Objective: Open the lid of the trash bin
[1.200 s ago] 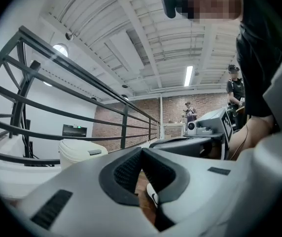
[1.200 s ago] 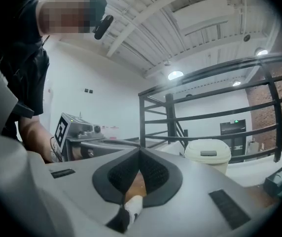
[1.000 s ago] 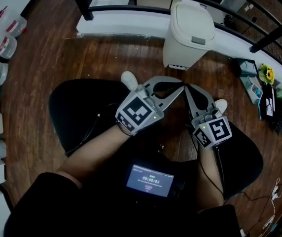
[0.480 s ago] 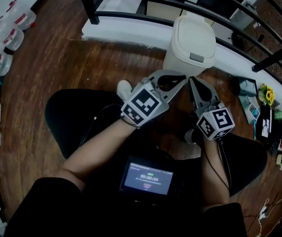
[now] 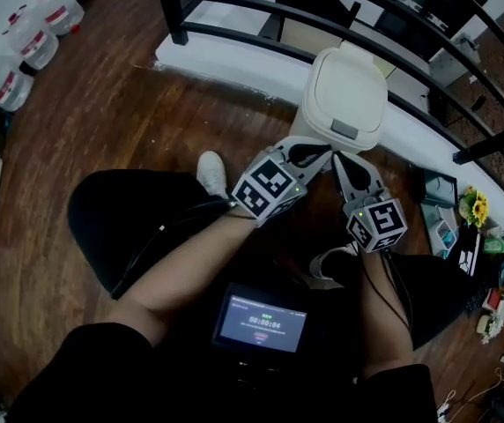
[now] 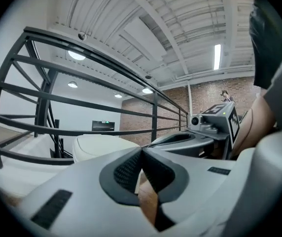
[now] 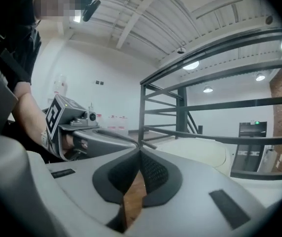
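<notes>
A cream trash bin (image 5: 347, 100) with its lid down stands on the wood floor against a white ledge; a grey latch tab (image 5: 344, 130) sits at the lid's near edge. My left gripper (image 5: 329, 154) is shut and empty, its tips just in front of the bin's base. Beside it, my right gripper (image 5: 335, 158) is shut and empty too, tips almost touching the left ones. The bin's lid (image 6: 99, 144) shows behind the left gripper (image 6: 141, 150) in the left gripper view, and the bin (image 7: 195, 149) lies beyond the right gripper (image 7: 140, 151) in the right gripper view.
A black metal railing (image 5: 261, 16) runs behind the bin over the ledge (image 5: 234, 55). Plastic bottles (image 5: 23, 42) lie at the far left. Boxes and yellow flowers (image 5: 475, 208) clutter the floor at the right. A screen device (image 5: 261, 322) rests at the person's lap.
The person has stepped closer to the bin. Both shut grippers have moved forward and now sit just before its front. The lid stays down.
</notes>
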Tool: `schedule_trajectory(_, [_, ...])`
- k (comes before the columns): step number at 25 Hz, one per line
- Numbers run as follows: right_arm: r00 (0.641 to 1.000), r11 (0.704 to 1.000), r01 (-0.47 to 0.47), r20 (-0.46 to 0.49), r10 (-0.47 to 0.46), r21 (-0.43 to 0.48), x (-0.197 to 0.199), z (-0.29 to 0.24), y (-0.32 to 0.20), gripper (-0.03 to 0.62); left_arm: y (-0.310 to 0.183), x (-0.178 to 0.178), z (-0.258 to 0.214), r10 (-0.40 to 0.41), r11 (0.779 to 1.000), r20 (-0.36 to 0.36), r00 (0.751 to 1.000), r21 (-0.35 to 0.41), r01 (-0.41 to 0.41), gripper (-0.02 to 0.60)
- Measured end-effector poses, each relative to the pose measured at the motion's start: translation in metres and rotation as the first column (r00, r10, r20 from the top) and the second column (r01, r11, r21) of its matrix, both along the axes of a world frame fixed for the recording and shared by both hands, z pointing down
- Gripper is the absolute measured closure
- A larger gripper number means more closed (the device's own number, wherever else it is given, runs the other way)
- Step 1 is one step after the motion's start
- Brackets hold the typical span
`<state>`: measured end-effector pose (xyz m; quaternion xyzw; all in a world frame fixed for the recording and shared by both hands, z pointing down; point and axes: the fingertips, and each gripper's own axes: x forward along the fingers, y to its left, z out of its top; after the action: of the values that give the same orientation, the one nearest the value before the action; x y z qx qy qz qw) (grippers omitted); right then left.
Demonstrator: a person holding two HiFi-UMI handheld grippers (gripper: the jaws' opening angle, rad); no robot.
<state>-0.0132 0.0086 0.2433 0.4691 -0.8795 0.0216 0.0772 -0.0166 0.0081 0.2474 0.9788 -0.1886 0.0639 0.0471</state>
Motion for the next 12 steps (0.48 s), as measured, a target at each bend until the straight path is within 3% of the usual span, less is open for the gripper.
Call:
schedule_trajectory(4, [0.998,0.998,-0.003,0.059,0.006,-0.057,0.024,0.026,-0.019,0.588,-0.015,0.012,0.027,-0.042,0.999,-0.043,0.998,-0.007,0.042,0.548])
schedule_trajectory(9, [0.996,0.992,-0.015,0.082,0.026,-0.129,0.043,0.069,-0.037,0.588,-0.029,0.025,0.078,-0.058,0.998,0.034,0.998,0.020,0.057,0.546])
schedule_trajectory(12, [0.995,0.985,-0.034,0.090,0.049,-0.170,0.049,0.098,-0.042,0.588,-0.031,0.032,0.105,-0.037,0.999,0.041,0.998,-0.035,0.039,0.546])
